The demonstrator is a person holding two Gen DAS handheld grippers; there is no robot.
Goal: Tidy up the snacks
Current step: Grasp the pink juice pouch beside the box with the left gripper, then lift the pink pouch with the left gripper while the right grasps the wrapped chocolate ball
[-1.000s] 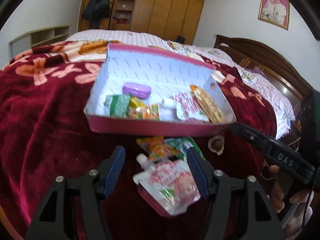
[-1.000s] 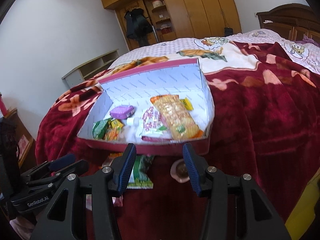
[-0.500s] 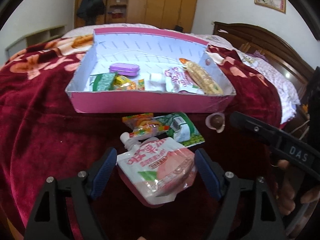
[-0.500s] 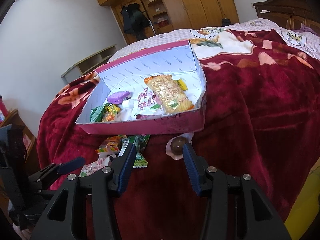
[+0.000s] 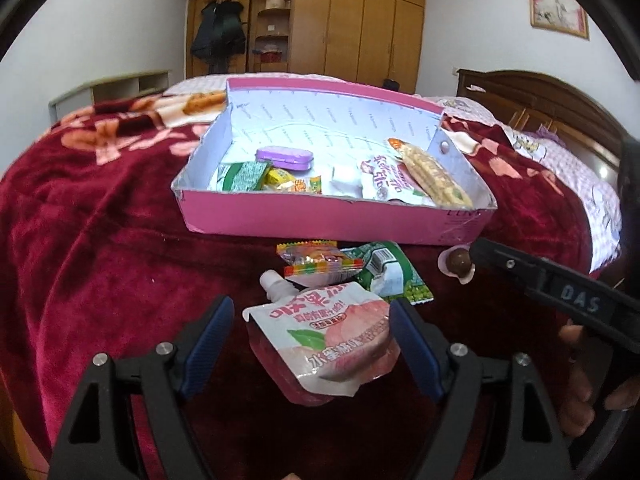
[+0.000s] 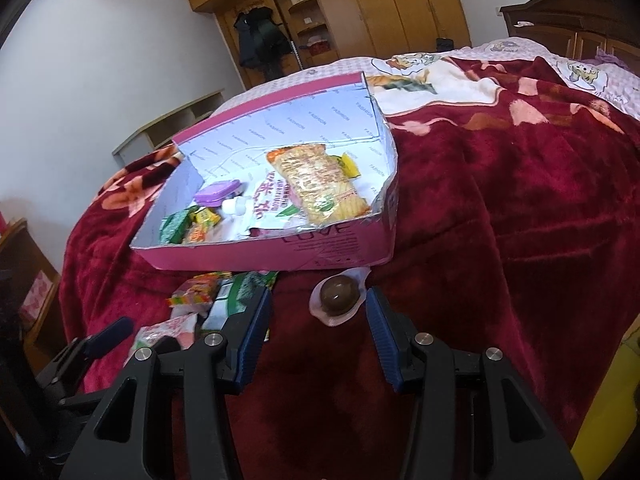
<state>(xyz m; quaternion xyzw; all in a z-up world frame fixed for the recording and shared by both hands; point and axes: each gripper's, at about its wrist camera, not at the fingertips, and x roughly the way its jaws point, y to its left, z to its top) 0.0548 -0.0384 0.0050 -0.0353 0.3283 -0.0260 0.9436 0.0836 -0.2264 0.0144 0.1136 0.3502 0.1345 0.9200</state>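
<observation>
A pink box (image 5: 320, 220) with a white lining sits on the red blanket and holds several snacks, among them a purple case (image 5: 284, 156) and a biscuit pack (image 5: 432, 172). In front of it lie a peach drink pouch (image 5: 324, 332), a striped candy packet (image 5: 316, 260), a green packet (image 5: 384, 272) and a wrapped chocolate ball (image 5: 459, 261). My left gripper (image 5: 311, 308) is open and straddles the pouch, with a gap at its left pad. My right gripper (image 6: 318, 296) is open low over the blanket, and the chocolate ball (image 6: 338, 300) sits just ahead of its fingertips, untouched.
The bed's red blanket (image 6: 500, 200) spreads wide to the right of the box (image 6: 280, 248). A wooden headboard (image 5: 560, 104) stands at the far right, wardrobes (image 5: 340, 28) at the back, a low shelf (image 5: 120, 84) on the left. A hand (image 5: 576, 360) holds the right gripper's handle.
My left gripper's jaws have spread wider and it has come forward and down around the peach pouch. My right gripper has sunk toward the chocolate ball, jaws unchanged.
</observation>
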